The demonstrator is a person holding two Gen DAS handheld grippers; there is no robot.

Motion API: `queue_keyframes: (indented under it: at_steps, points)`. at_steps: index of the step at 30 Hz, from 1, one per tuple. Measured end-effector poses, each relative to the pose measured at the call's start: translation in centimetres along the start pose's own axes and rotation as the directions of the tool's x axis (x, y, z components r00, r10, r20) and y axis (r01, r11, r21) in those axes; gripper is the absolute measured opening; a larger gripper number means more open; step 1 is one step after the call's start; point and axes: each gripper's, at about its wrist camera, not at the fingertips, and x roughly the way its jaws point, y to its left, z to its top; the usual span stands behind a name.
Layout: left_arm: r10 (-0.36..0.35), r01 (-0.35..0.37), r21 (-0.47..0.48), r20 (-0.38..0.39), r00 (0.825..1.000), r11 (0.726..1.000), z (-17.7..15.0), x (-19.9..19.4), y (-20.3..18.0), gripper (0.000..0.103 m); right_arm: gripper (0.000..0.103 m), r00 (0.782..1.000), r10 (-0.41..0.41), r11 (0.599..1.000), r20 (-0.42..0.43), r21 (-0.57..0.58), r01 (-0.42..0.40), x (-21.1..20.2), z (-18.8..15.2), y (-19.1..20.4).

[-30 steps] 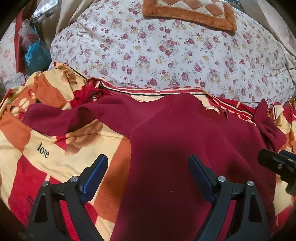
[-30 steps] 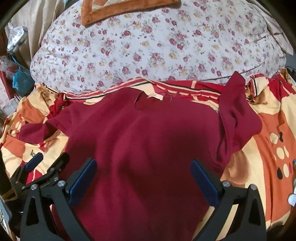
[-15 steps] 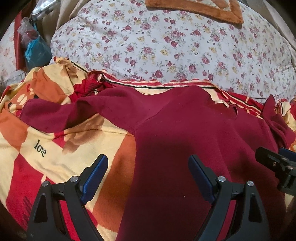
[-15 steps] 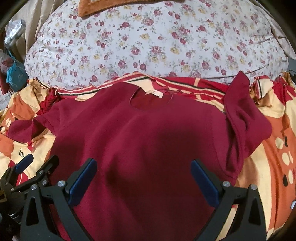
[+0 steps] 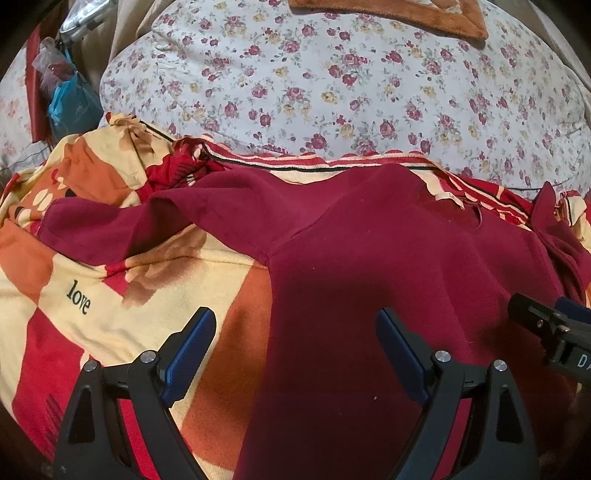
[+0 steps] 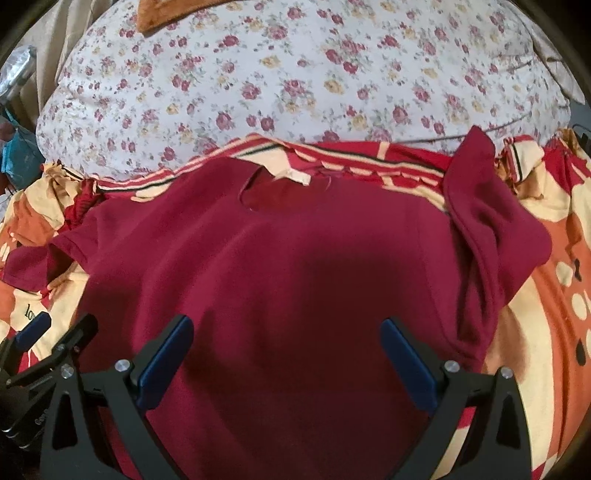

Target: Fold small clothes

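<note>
A dark red short-sleeved shirt (image 5: pixel 388 280) lies spread on a patterned blanket, neck away from me; it also shows in the right wrist view (image 6: pixel 295 280). Its left sleeve (image 5: pixel 122 225) lies out flat. Its right sleeve (image 6: pixel 495 236) is rumpled and partly folded up. My left gripper (image 5: pixel 295 350) is open and empty above the shirt's left side edge. My right gripper (image 6: pixel 288 358) is open and empty above the shirt's lower body. Each gripper shows at the edge of the other's view.
A red, orange and cream blanket (image 5: pixel 110 314) with the word "love" covers the bed. A large floral pillow (image 5: pixel 332 81) lies behind the shirt, with an orange cloth (image 5: pixel 406 14) on top. Blue bags (image 5: pixel 70 103) sit far left.
Both grippers have moved forward and slightly lower toward the shirt, which looks larger. The shirt has not moved. Both grippers stay open.
</note>
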Motion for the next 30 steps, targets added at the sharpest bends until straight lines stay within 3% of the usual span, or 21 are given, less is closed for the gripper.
queue_keyframes:
  at_steps: [30]
  points:
    - [0.002, -0.003, -0.002, -0.018, 1.000, 1.000, -0.2, 0.7, 0.1, 0.072, 0.103, 1.000, 0.008, 0.999, 0.011, -0.046, -0.008, 0.9, 0.0, 1.3]
